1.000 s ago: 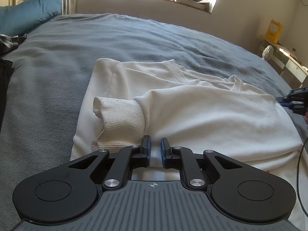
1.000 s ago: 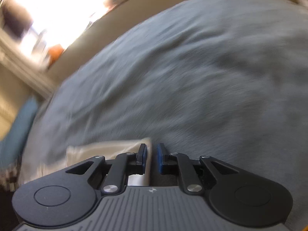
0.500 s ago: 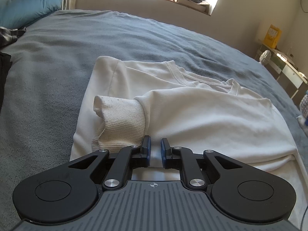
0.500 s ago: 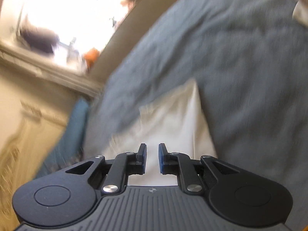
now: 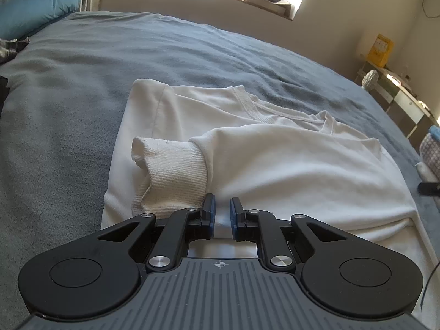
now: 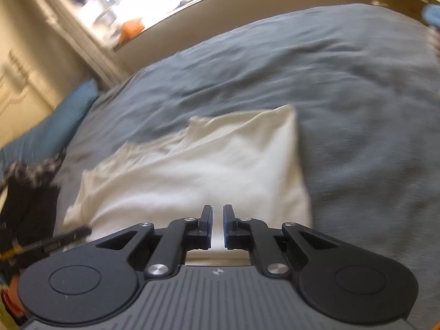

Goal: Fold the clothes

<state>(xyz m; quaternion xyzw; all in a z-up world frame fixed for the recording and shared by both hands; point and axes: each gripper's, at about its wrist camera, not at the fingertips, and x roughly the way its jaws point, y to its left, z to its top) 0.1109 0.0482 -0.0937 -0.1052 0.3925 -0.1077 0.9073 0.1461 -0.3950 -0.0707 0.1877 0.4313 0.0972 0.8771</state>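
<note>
Left view, sweater: a white sweater [image 5: 275, 165] lies on the grey bed [image 5: 68, 110], spread ahead of the jaws, its sleeve [image 5: 275, 162] folded across the body.
Left view, cuff: the ribbed cuff [image 5: 170, 176] sits just ahead and left of the jaws, curled and standing up a little.
Left view, jaws: the left gripper [image 5: 221, 214] hangs low at the near hem, jaws parted by a narrow gap, with white cloth showing between and beneath them; whether they pinch it I cannot tell.
Left view, surroundings: a blue pillow [image 5: 35, 8] lies far ahead to the left.

Right view, sweater: blurred; the sweater [image 6: 206, 170] stretches ahead of the jaws, its folded edge running ahead on the right.
Right view, jaws: the right gripper [image 6: 217, 227] stands over the near edge, jaws slightly apart, nothing clearly held.
Right view, surroundings: dark clothes [image 6: 27, 200] lie to the left of the jaws.

Step in hand: likely taking both near corners of the hem to fold the body up toward the collar [image 5: 258, 107].
Doing it well: catch all layers at each corner, lift both sides evenly, and lay the cuff flat first so it does not bunch inside the fold.
</note>
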